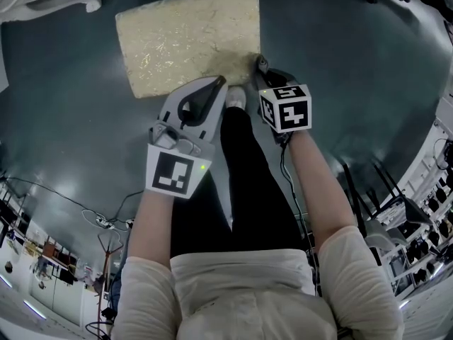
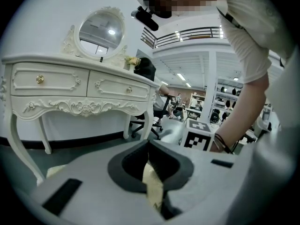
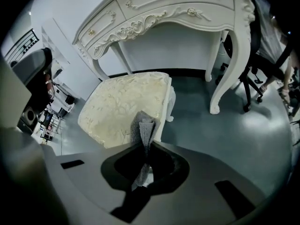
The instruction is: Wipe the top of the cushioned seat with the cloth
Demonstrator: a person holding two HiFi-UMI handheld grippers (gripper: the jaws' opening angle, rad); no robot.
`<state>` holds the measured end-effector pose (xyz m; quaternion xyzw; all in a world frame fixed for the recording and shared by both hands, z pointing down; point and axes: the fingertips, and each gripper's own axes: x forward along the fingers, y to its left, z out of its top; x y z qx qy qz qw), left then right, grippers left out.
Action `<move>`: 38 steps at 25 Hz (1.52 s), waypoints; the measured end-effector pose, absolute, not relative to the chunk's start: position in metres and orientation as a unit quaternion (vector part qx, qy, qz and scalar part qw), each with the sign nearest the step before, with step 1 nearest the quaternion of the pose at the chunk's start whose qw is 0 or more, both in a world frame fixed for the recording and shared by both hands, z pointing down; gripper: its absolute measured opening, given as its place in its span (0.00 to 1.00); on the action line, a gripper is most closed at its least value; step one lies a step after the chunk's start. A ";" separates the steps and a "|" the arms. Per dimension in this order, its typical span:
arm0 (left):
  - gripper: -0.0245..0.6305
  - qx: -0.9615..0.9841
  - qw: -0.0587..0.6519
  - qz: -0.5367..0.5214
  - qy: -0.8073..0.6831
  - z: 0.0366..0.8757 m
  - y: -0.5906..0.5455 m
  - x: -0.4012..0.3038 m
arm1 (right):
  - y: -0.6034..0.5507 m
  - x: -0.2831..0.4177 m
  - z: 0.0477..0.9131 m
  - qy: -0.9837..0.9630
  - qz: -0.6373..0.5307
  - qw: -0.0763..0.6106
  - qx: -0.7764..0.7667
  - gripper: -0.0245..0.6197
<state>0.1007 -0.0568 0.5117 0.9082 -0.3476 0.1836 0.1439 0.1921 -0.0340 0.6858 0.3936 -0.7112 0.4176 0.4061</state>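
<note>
Pinched between the closed jaws of the right gripper (image 1: 262, 69), a grey cloth (image 3: 143, 137) is held folded, with its upper end standing out past the jaw tips. The cloth is poised at the front corner of the cushioned seat (image 1: 187, 37), whose cream patterned top is seen lying bare. The left gripper (image 1: 218, 83) is held just beside the right one at the seat's front edge, its jaws drawn together at the tips; a cream sliver is seen in the gap behind them, but whether it is gripped cannot be told. A white dressing table (image 3: 178, 8) is set behind the seat.
</note>
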 end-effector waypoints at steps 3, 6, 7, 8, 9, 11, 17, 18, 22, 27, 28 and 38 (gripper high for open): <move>0.04 0.909 0.139 0.184 -0.347 0.508 -0.052 0.104 | -0.032 0.197 0.685 -0.708 0.422 0.408 0.393 0.08; 0.04 0.906 0.141 0.184 -0.353 0.496 -0.047 0.102 | -0.033 0.192 0.669 -0.720 0.414 0.399 0.388 0.08; 0.04 0.906 0.142 0.179 -0.357 0.489 -0.046 0.102 | -0.035 0.190 0.661 -0.726 0.408 0.396 0.388 0.08; 0.04 0.905 0.141 0.173 -0.361 0.482 -0.046 0.102 | -0.037 0.189 0.651 -0.731 0.402 0.390 0.390 0.08; 0.04 0.905 0.140 0.168 -0.365 0.475 -0.046 0.101 | -0.039 0.187 0.641 -0.737 0.396 0.381 0.393 0.08; 0.04 0.904 0.135 0.163 -0.373 0.462 -0.045 0.099 | -0.042 0.181 0.619 -0.750 0.387 0.360 0.398 0.08; 0.04 0.901 0.109 0.154 -0.391 0.406 -0.045 0.084 | -0.043 0.158 0.533 -0.790 0.349 0.302 0.404 0.08; 0.04 0.900 0.103 0.151 -0.395 0.394 -0.047 0.080 | -0.044 0.154 0.516 -0.796 0.341 0.292 0.406 0.08; 0.04 0.898 0.082 0.125 -0.413 0.341 -0.055 0.064 | -0.054 0.137 0.451 -0.820 0.305 0.256 0.411 0.08; 0.04 0.901 0.050 0.108 -0.416 0.276 -0.058 0.046 | -0.070 0.121 0.365 -0.842 0.257 0.213 0.424 0.08; 0.04 0.901 0.044 0.106 -0.418 0.264 -0.058 0.043 | -0.074 0.120 0.348 -0.845 0.248 0.205 0.428 0.08; 0.04 0.894 -0.028 0.064 -0.442 0.137 -0.053 0.010 | -0.082 0.102 0.195 -0.876 0.128 0.145 0.441 0.08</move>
